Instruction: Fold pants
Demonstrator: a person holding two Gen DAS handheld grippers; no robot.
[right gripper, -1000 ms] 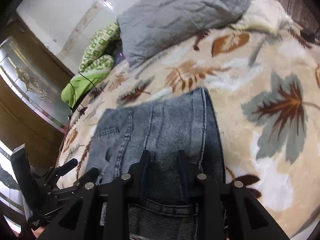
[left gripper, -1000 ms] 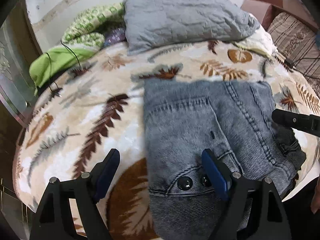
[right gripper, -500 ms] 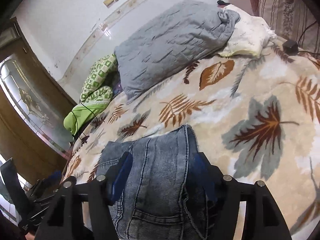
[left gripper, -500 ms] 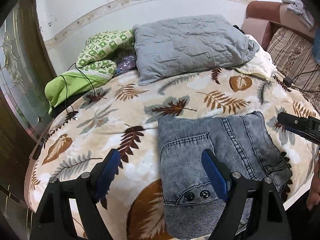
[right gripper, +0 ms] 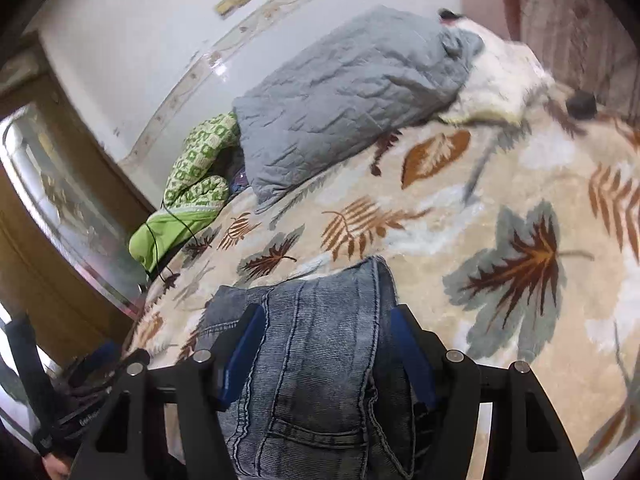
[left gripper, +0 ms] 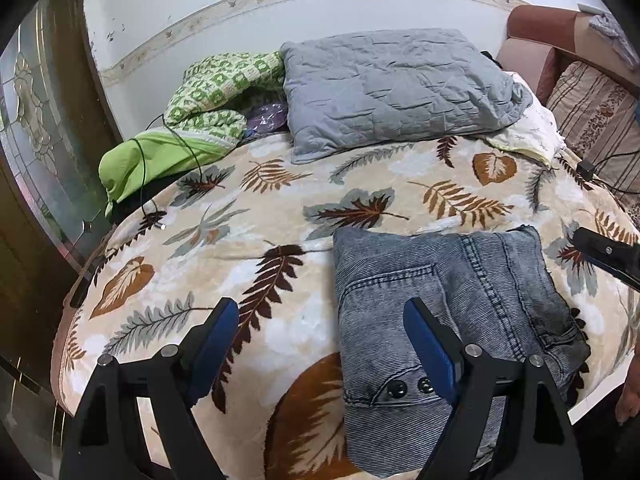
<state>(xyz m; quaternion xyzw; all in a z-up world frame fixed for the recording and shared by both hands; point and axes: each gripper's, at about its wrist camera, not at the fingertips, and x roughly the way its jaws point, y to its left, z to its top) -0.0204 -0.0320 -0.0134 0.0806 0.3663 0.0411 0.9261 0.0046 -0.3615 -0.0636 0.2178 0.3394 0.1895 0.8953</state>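
The left gripper hangs tilted downward with its blue-padded jaws spread wide and nothing pinched between them. The right gripper is tilted down as well; its jaws have just been opening, and they now stand apart, the pads pressing on nothing. In the left wrist view the tip of the right gripper pokes in to the right of the left one, and a bit of a hand shows below it.

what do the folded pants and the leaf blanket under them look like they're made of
Folded pants: apparently denim, washed grey-blue and matte, with ribbed weave lines, contrast stitched seams and dark metal-looking buttons. Leaf blanket: probably plush fleece, with a soft fuzzy nap and a slight sheen on its pale patches.
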